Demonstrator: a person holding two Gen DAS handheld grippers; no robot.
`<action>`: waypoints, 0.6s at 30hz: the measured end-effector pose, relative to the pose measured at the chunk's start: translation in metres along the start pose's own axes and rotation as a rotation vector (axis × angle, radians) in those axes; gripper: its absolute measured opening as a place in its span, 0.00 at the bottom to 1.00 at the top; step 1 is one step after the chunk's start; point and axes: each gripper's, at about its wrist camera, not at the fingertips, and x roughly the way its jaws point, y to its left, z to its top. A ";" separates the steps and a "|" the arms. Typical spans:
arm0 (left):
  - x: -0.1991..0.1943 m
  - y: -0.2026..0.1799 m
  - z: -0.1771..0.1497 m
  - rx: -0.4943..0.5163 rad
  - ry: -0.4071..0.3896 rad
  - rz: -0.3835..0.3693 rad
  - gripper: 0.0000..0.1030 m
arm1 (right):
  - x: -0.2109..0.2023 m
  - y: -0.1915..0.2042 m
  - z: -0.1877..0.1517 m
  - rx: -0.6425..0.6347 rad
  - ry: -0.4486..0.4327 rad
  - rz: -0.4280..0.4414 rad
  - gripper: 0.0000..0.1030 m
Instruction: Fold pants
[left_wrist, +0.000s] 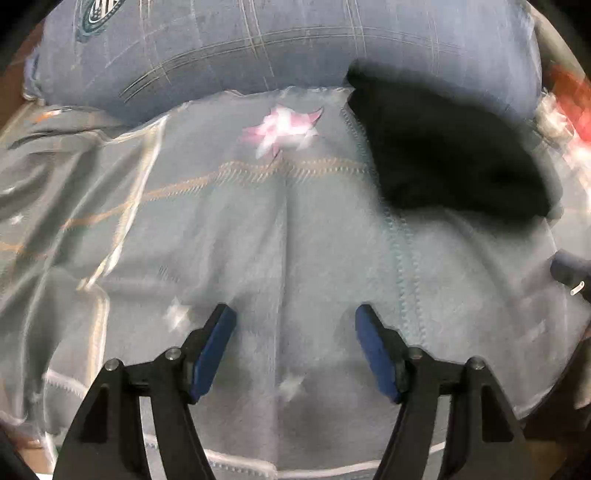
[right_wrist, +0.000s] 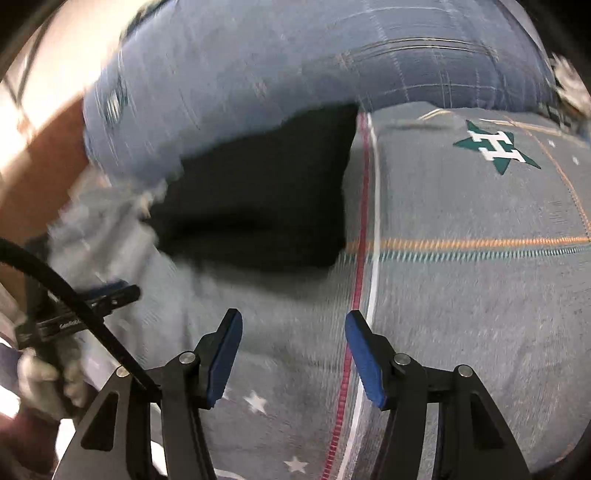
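The black pants (left_wrist: 447, 155) lie as a compact dark bundle on the grey patterned bedspread (left_wrist: 280, 240), up against a blue-grey pillow (left_wrist: 258, 48). They also show in the right wrist view (right_wrist: 262, 192), ahead and to the left. My left gripper (left_wrist: 295, 317) is open and empty, low over the bedspread, with the pants ahead to its right. My right gripper (right_wrist: 293, 321) is open and empty, short of the pants' near edge. The left gripper (right_wrist: 110, 295) appears at the left of the right wrist view, held by a gloved hand (right_wrist: 44, 380).
The pillow (right_wrist: 258, 74) runs along the far side of the bed. A green star emblem (right_wrist: 496, 147) and a red and white stripe (right_wrist: 360, 258) mark the bedspread. A brown wooden surface (right_wrist: 44, 166) shows beyond the bed at left. Both views are motion-blurred.
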 end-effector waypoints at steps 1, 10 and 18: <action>-0.004 0.003 -0.007 -0.001 -0.010 0.025 0.68 | 0.008 0.005 -0.003 -0.029 0.018 -0.058 0.60; -0.028 0.061 -0.069 -0.135 0.011 0.034 0.76 | -0.023 -0.065 -0.033 0.003 0.017 -0.462 0.76; -0.040 0.108 -0.096 -0.209 0.047 0.118 0.76 | -0.073 -0.173 -0.030 0.280 0.012 -0.671 0.87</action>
